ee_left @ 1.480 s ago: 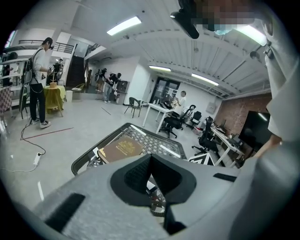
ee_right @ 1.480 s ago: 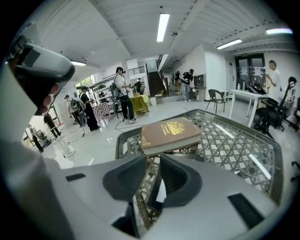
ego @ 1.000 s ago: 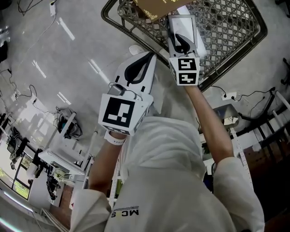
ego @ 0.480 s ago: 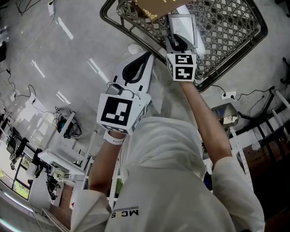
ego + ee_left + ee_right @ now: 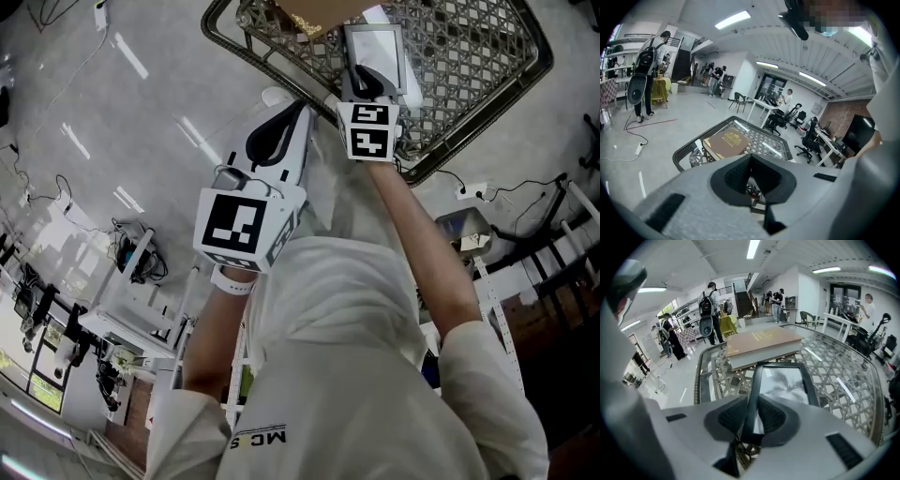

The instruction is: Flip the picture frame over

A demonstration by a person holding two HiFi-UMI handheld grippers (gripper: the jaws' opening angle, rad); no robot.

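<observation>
Picture frame (image 5: 787, 380) is lying flat on the lattice table (image 5: 272, 75), with its near end right by the table's near rim and a book (image 5: 761, 344) just past its far end. The right gripper (image 5: 751, 420) is closing on the frame's near left corner, and the rail already looks pinched between the pads. Makes sense, a corner grab lets you tip it over. The left gripper (image 5: 752, 180) hangs off the table's left side, gap narrow, nothing in it. The book crowds the far side, but the tabletop to the right is bare.
</observation>
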